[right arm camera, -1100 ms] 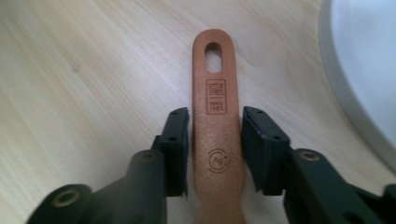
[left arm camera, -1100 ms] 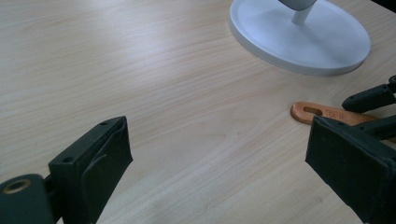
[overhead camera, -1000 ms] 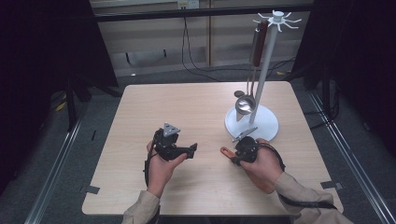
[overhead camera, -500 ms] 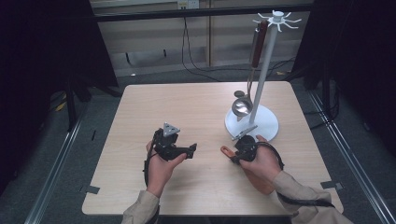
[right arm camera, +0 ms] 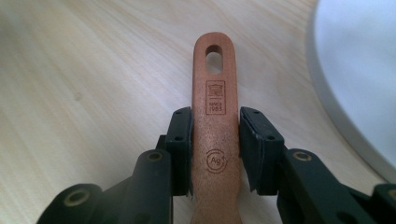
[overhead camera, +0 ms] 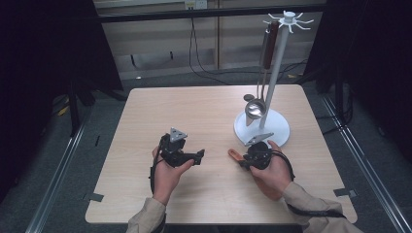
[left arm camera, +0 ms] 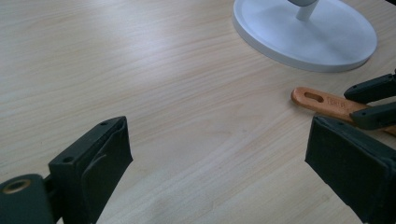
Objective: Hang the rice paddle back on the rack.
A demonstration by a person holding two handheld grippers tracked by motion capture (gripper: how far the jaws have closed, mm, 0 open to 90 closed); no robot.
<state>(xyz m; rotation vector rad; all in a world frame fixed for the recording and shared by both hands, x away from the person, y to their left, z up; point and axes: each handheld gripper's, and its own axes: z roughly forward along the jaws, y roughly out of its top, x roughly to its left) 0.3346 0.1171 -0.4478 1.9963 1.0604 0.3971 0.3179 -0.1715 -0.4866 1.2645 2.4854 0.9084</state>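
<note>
Right gripper (right arm camera: 215, 154) clamped on the wooden handle (right arm camera: 215, 116) partway along, jaws pressed against both flat edges, hang hole at the tip sticking out past them. Handle low over the bench (overhead camera: 194, 111), just in front of the white rack (overhead camera: 272, 82) base, pointing away from it. Left gripper (left arm camera: 224, 177) idle farther out from the rack, jaws wide with nothing between. Ladle (overhead camera: 254, 108) and another utensil already hanging from the rack's prongs. So pickup looks done; lifting and hooking that hole over a free prong up top not yet done, probably.
</note>
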